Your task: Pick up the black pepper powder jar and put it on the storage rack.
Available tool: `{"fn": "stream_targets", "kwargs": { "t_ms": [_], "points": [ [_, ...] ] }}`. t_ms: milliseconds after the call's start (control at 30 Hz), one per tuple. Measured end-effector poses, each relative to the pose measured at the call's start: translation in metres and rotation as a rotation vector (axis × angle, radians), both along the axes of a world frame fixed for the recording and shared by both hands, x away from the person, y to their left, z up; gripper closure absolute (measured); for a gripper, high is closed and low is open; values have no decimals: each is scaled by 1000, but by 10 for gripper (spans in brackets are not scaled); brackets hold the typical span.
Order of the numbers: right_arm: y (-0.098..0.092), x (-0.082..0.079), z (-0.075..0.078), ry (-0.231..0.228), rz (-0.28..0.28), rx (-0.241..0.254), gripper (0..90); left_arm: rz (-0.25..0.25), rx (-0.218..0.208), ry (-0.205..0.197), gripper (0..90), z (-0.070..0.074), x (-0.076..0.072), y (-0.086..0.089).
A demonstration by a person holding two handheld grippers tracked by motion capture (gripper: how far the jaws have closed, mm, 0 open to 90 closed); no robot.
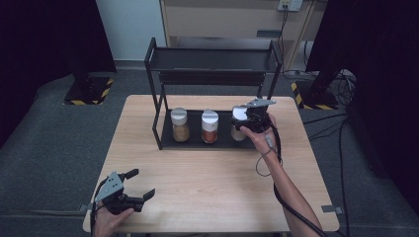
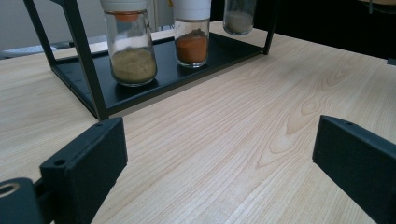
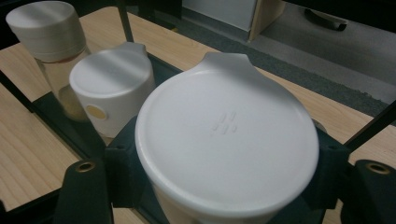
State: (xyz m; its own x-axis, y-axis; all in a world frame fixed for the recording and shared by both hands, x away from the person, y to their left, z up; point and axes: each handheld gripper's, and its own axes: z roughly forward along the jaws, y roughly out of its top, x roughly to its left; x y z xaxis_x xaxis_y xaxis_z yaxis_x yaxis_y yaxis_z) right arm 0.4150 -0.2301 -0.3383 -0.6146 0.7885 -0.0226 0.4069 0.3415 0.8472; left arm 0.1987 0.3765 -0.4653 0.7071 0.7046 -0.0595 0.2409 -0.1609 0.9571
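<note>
I see my right gripper [image 3: 226,186] clamped on a white-lidded jar [image 3: 227,144], jaws pressing both sides of its cap; two more capped jars [image 3: 112,91] stand beside it on the black rack [image 3: 60,116].

Two-tier rack [image 1: 159,94] stands on the table [image 1: 207,187] at 12 o'clock, toward the far edge. Three spice jars sit in a row on its bottom shelf [image 1: 195,143]: left jar [image 1: 180,125] at 9 o'clock of the middle jar [image 1: 209,127], right jar [image 1: 238,123] at 3 o'clock of it. Top shelf [image 1: 212,59] lies directly above the row. Right gripper [image 1: 253,118] sits at the right jar, jaws on either side of its cap, with the hand at 5 o'clock of the jar. Left gripper [image 1: 139,183] rests at the table's 7 o'clock corner, well apart from the rack, jaws spread toward 2 o'clock.
</note>
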Motion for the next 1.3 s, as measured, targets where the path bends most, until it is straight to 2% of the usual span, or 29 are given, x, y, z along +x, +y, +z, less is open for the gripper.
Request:
{"fn": "stream_targets", "kwargs": {
  "t_ms": [333, 633, 967, 1067, 1300],
  "points": [
    [5, 8, -19, 6, -17, 3, 310, 0, -1, -1, 24, 0, 0, 0],
    [6, 13, -29, 17, -28, 3, 310, -1, -1, 0, 23, 0, 0, 0],
    [9, 16, -34, 19, -31, -5, 310, -1, -2, 0, 24, 0, 0, 0],
    [8, 18, -36, 34, -34, 5, 310, -1, -2, 0, 24, 0, 0, 0],
    [7, 17, -38, 31, -37, 8, 309, -1, -2, 0, 24, 0, 0, 0]
  ]
}}
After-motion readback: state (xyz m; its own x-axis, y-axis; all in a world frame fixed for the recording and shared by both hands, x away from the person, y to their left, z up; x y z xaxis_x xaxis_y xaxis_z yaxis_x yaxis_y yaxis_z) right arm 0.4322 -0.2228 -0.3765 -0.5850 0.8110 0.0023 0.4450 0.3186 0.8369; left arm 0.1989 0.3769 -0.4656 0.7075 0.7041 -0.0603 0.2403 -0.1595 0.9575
